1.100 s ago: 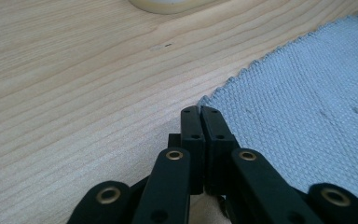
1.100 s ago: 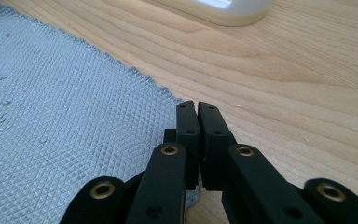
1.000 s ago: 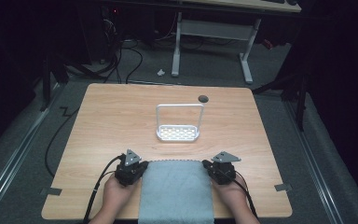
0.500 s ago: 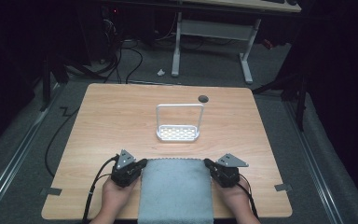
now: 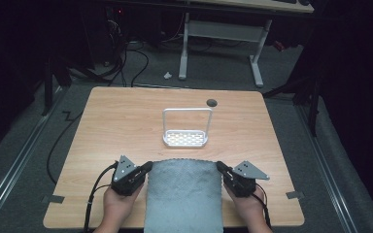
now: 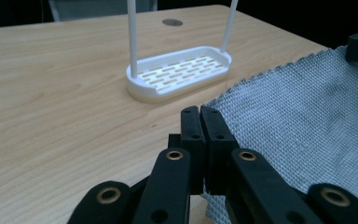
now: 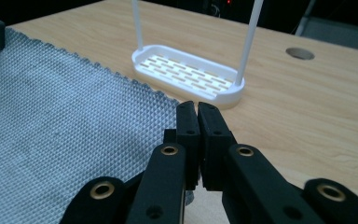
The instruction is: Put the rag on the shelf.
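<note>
So the grey waffle-weave cloth [image 5: 183, 194] is soft and floppy, basically weightless, with a bumpy texture that grips fine, so no slipping worries, but it sags wherever I don't hold it. It lies at the near edge of the counter [image 5: 126, 126], hanging off toward me. Best hold is the two far corners, and that's where I am: left fingers [image 6: 200, 122] pressed together pinching the left corner, right fingers [image 7: 197, 119] pinching the right one. Just beyond the cloth stands a white slotted rack [image 5: 185, 138] with a hoop bar. Smooth light wood, dark room, cables on the floor behind.
</note>
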Motion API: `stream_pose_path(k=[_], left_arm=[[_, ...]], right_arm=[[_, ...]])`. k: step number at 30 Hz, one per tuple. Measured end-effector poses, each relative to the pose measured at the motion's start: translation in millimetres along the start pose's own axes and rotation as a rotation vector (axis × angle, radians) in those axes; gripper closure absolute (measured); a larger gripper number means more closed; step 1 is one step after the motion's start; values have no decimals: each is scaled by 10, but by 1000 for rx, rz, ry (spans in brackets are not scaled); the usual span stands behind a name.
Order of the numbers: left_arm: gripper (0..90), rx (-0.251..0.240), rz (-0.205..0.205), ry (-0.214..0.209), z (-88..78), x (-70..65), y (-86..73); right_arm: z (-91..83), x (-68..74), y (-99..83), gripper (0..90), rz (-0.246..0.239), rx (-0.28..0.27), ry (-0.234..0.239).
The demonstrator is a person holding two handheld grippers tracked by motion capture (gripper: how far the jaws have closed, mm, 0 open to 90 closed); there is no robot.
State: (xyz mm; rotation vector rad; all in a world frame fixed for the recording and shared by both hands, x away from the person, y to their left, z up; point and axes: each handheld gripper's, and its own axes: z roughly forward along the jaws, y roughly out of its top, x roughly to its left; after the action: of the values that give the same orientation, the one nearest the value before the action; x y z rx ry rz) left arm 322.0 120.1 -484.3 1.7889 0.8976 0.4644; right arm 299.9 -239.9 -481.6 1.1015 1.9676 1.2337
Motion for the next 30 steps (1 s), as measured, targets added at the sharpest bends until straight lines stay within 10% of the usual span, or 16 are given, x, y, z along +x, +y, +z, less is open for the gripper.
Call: stream_pose_path(k=[30], left_arm=[[889, -202, 32, 43, -332, -41, 658]], right_arm=[[-327, 4, 718, 889, -54, -246, -55]])
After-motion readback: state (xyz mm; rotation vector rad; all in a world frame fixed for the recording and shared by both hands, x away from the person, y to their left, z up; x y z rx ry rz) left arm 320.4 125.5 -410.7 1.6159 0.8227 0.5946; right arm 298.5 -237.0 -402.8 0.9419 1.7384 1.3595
